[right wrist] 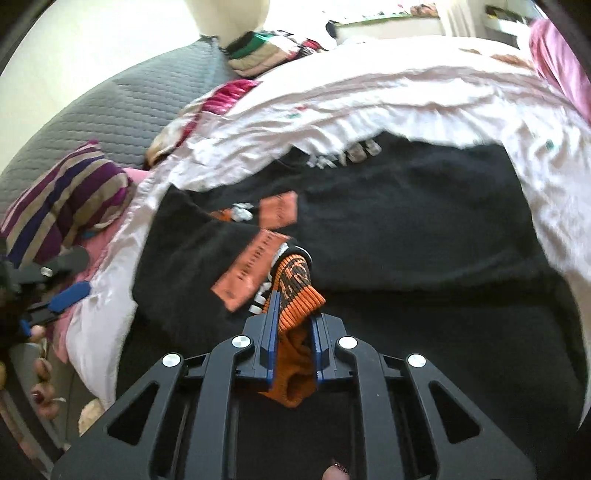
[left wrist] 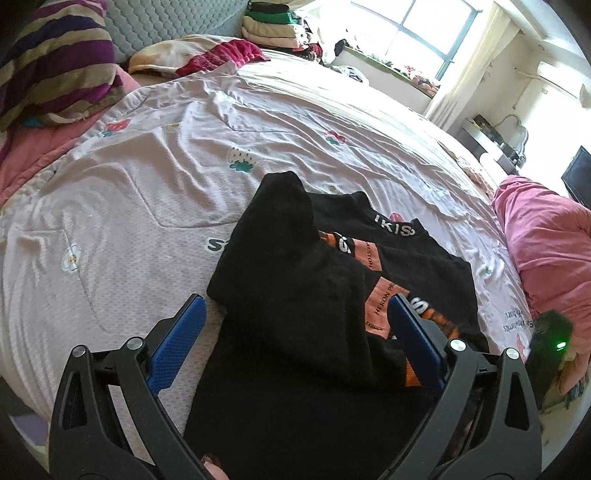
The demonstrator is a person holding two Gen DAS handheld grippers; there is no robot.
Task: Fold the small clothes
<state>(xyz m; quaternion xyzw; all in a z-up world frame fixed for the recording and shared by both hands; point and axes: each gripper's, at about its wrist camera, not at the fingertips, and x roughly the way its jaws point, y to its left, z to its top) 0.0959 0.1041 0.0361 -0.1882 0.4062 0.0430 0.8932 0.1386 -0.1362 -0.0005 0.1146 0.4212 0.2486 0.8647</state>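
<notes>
Right gripper [right wrist: 293, 314] pinches the orange ribbed cuff [right wrist: 297, 291] of a black sweatshirt [left wrist: 295, 332] with orange tape stripes, partly folded on the floral bedsheet [left wrist: 129, 184]. Left gripper [left wrist: 295, 332] gapes wide above it. Striped pillow [left wrist: 55, 59] at ten o'clock, pink blanket [left wrist: 543, 251] at three.

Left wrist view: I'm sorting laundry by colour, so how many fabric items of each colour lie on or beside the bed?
Black: 1, the black sweater
Pink: 1, the pink blanket
Striped purple: 1, the striped pillow
Mixed colours: 1, the folded pile
Total: 4
</notes>
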